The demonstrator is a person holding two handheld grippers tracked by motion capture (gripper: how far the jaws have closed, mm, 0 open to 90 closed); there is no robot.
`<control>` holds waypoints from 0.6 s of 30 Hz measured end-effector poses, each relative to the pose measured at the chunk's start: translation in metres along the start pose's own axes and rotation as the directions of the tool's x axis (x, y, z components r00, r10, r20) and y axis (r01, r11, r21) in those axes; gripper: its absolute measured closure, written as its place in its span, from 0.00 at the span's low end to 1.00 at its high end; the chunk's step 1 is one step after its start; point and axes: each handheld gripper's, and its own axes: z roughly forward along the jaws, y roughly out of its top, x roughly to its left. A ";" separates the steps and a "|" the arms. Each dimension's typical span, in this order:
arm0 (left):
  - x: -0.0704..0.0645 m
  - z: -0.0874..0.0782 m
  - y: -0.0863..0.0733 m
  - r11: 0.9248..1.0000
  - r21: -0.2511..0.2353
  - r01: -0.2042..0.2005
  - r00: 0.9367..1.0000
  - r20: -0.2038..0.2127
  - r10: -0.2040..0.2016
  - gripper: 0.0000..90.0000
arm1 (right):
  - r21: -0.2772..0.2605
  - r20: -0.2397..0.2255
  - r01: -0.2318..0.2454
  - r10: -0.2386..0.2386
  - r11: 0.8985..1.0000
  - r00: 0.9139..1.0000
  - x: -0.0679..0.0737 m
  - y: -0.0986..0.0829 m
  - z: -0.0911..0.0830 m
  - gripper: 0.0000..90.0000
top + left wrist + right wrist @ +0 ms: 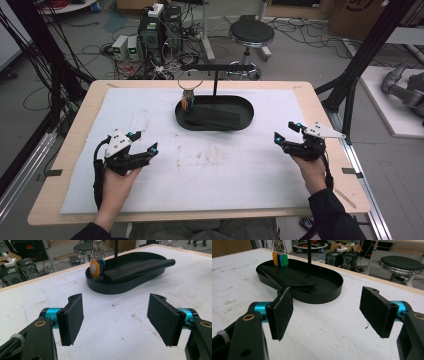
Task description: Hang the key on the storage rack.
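Both grippers gape empty: left gripper (142, 143) 8 o'clock, right gripper (286, 132) 4 o'clock | bare white mat (210, 165) between | black tray (215, 113) 12 o'clock | cables, stool (251, 34) beyond.

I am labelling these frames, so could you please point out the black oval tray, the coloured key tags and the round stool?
black oval tray (247, 119): high view, right rim.
coloured key tags (94, 268): left gripper view, orange tag's face.
round stool (251, 34): high view, seat top.

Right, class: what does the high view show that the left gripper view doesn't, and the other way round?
High view: the right gripper, open, and the stand's crossbar. Left gripper view: the pads face-on and close, and the black slab overhanging the tray's rim. Both: the open left gripper, black tray, key tags, white mat.
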 end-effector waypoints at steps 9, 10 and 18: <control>0.005 -0.004 -0.003 1.000 -0.007 0.017 1.000 -0.020 -0.017 0.33 | 0.004 -0.002 0.006 -0.006 1.000 1.000 0.002 0.000 0.002 0.30; 0.005 -0.004 -0.003 1.000 -0.006 0.017 1.000 -0.023 -0.017 0.33 | 0.005 -0.003 0.007 -0.007 1.000 1.000 0.002 0.000 0.002 0.30; 0.008 -0.004 -0.004 1.000 -0.004 0.021 0.999 -0.030 -0.021 0.32 | 0.010 -0.003 0.010 -0.010 1.000 1.000 0.001 0.000 0.002 0.30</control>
